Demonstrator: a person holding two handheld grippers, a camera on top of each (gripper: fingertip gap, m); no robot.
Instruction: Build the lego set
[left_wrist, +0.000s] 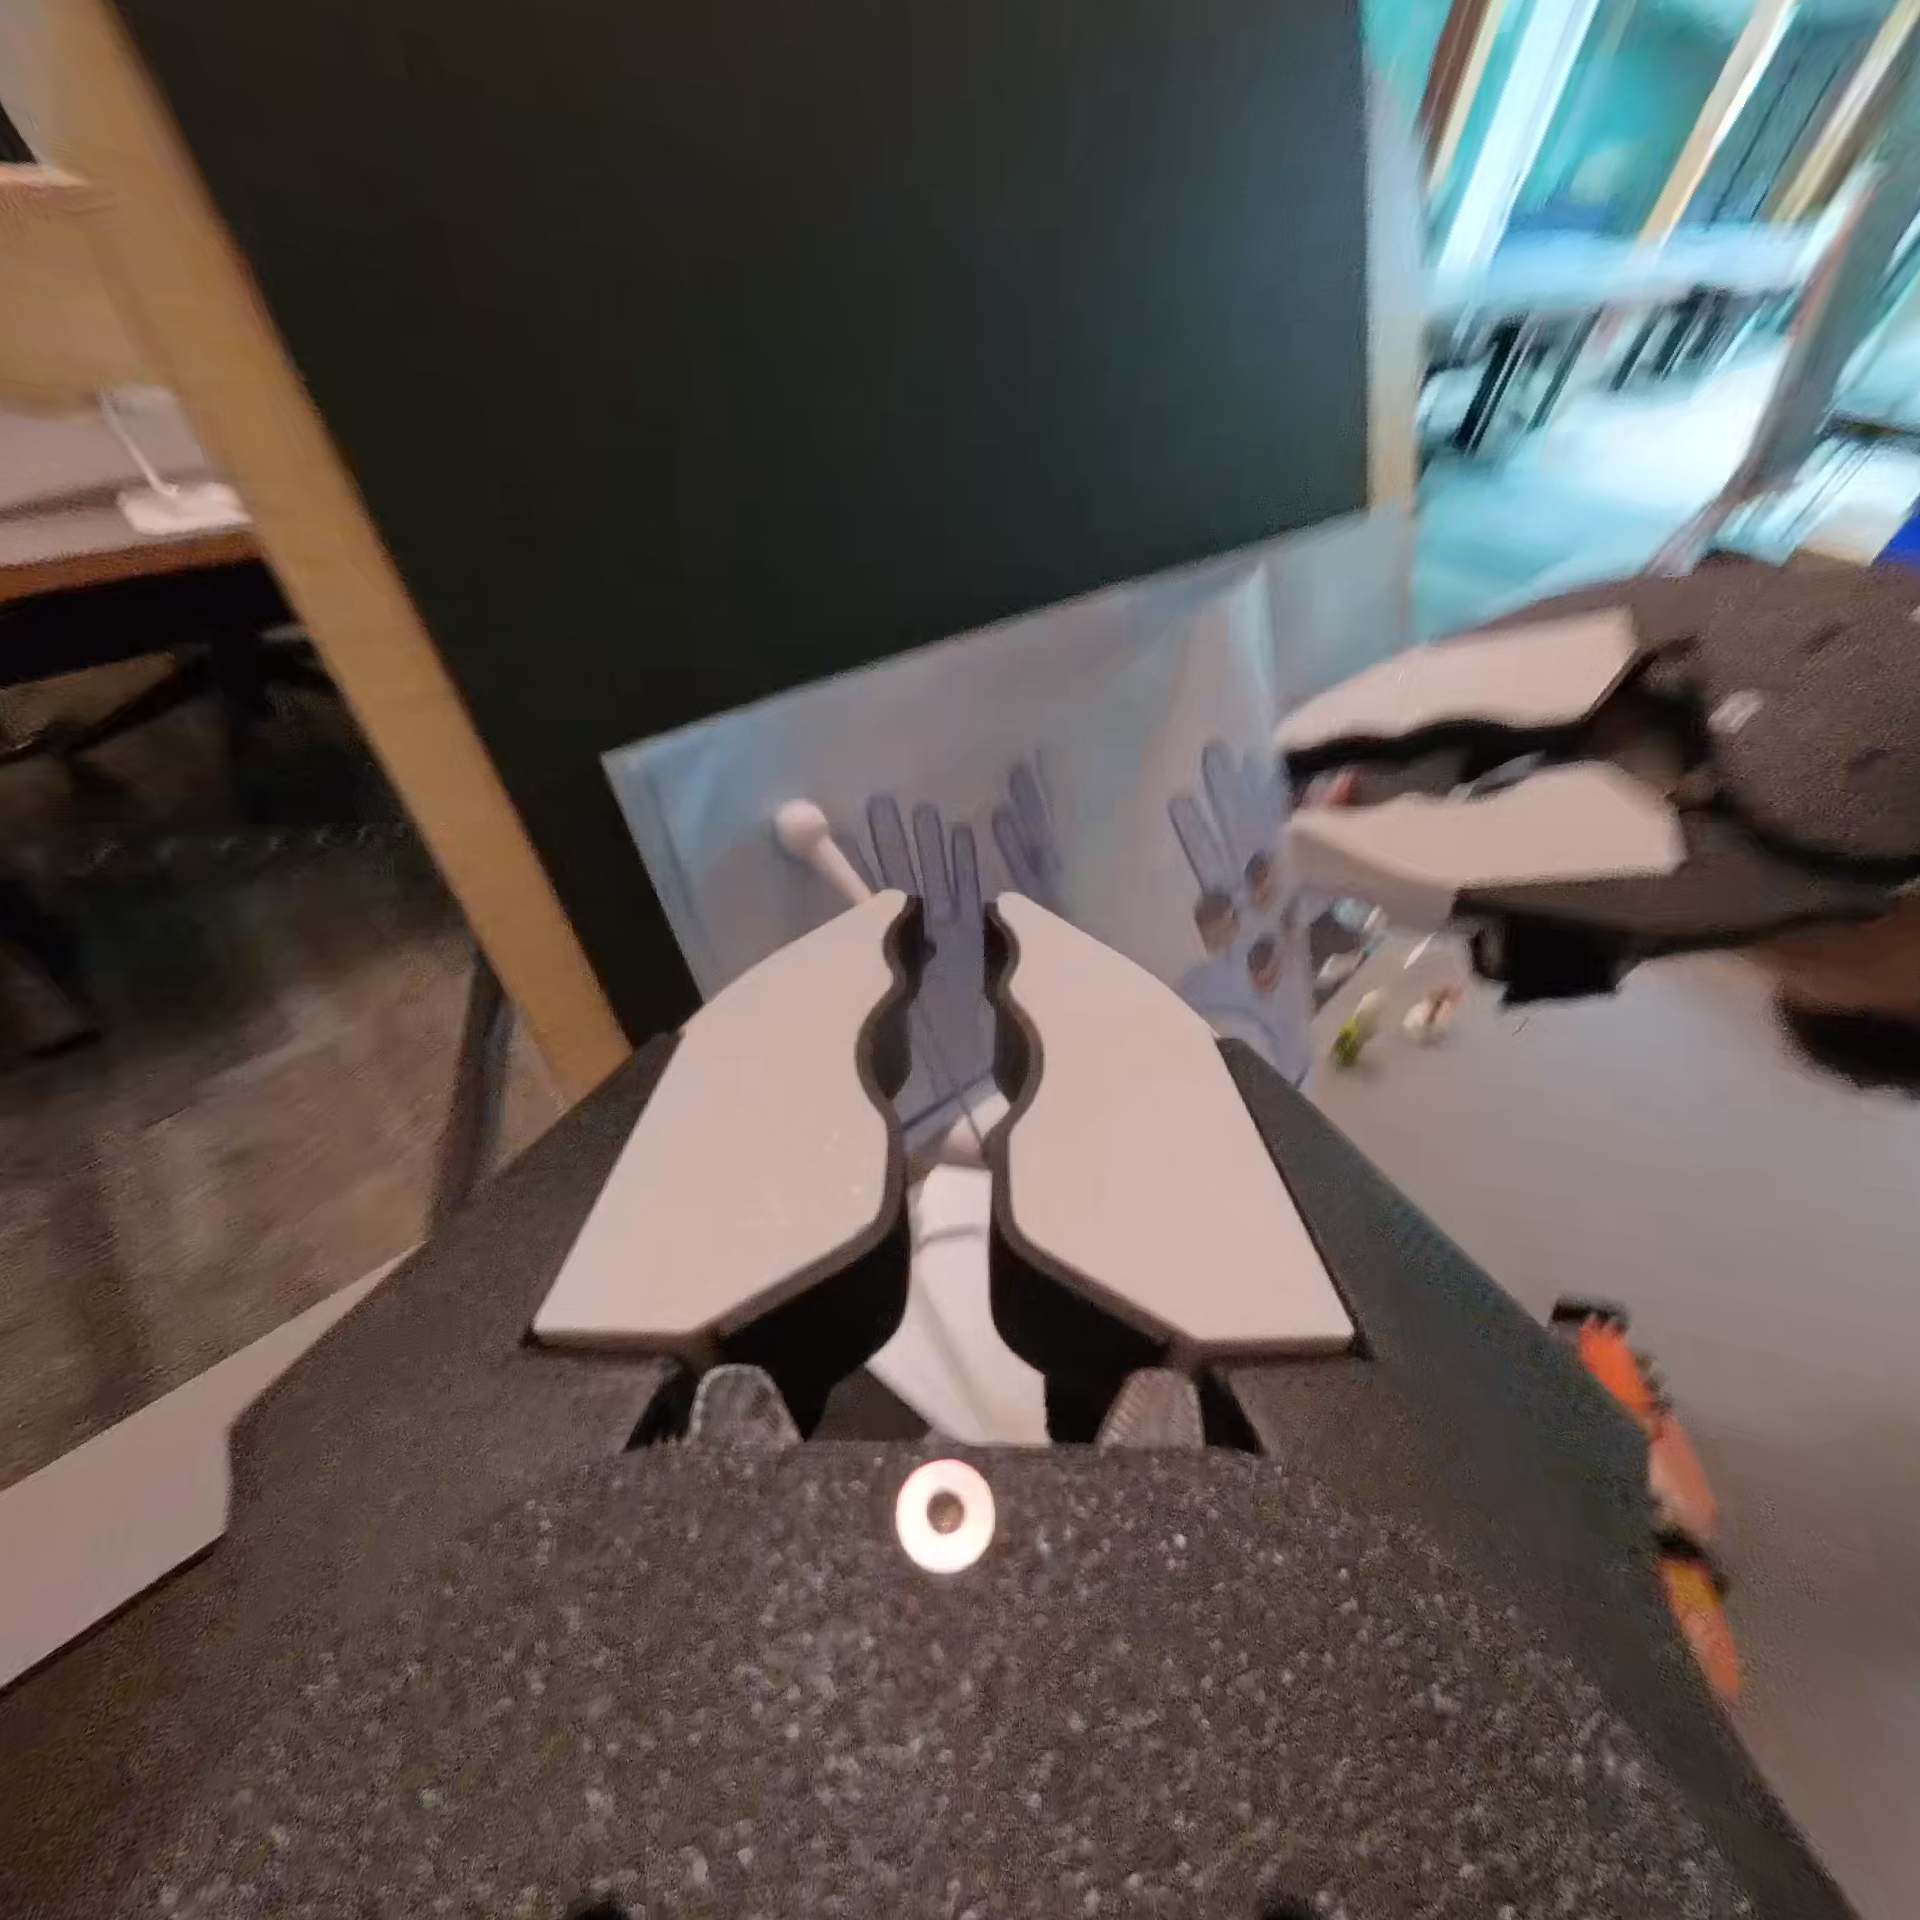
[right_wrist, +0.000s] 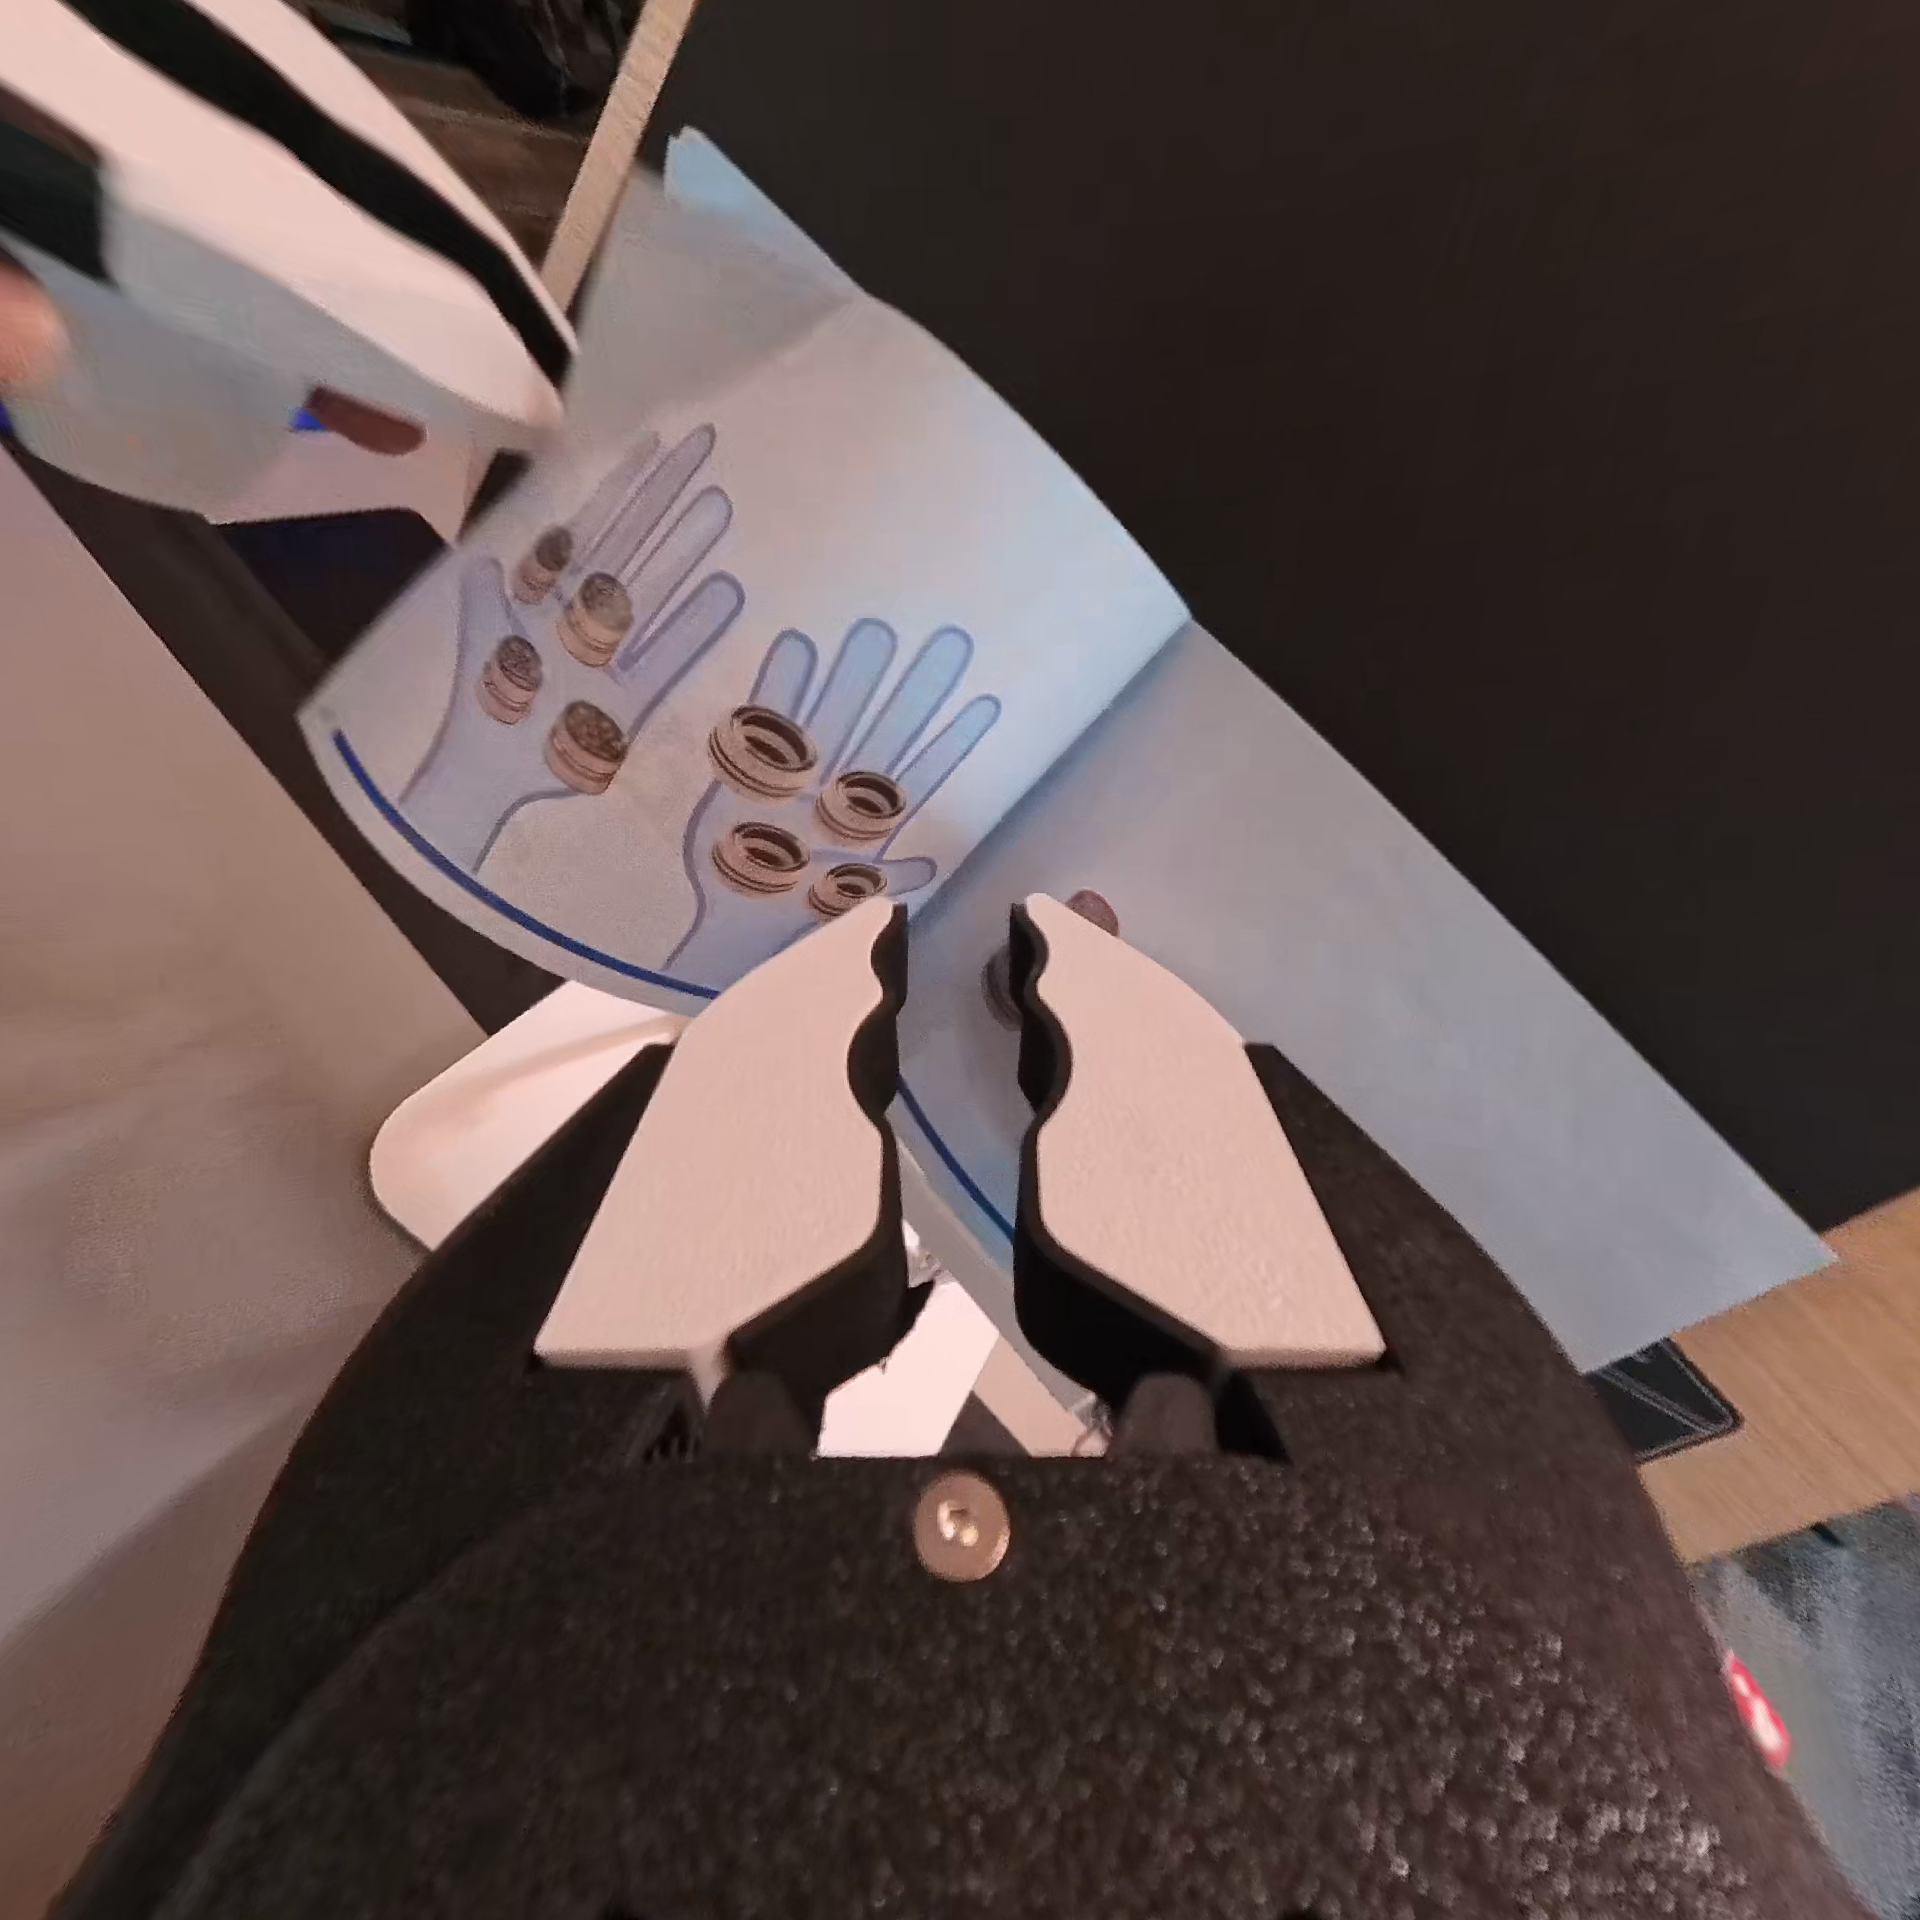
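Showing drawn hands, booklet (right_wrist: 831, 644); no legible writing.

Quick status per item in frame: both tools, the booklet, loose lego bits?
left tool: empty, fingers slightly apart.
right tool: empty, fingers slightly apart.
instruction booklet: open, propped upright on a white stand.
small lego pieces: loose on the grey table, too blurred to identify.
orange pieces: beside the left tool, blurred.
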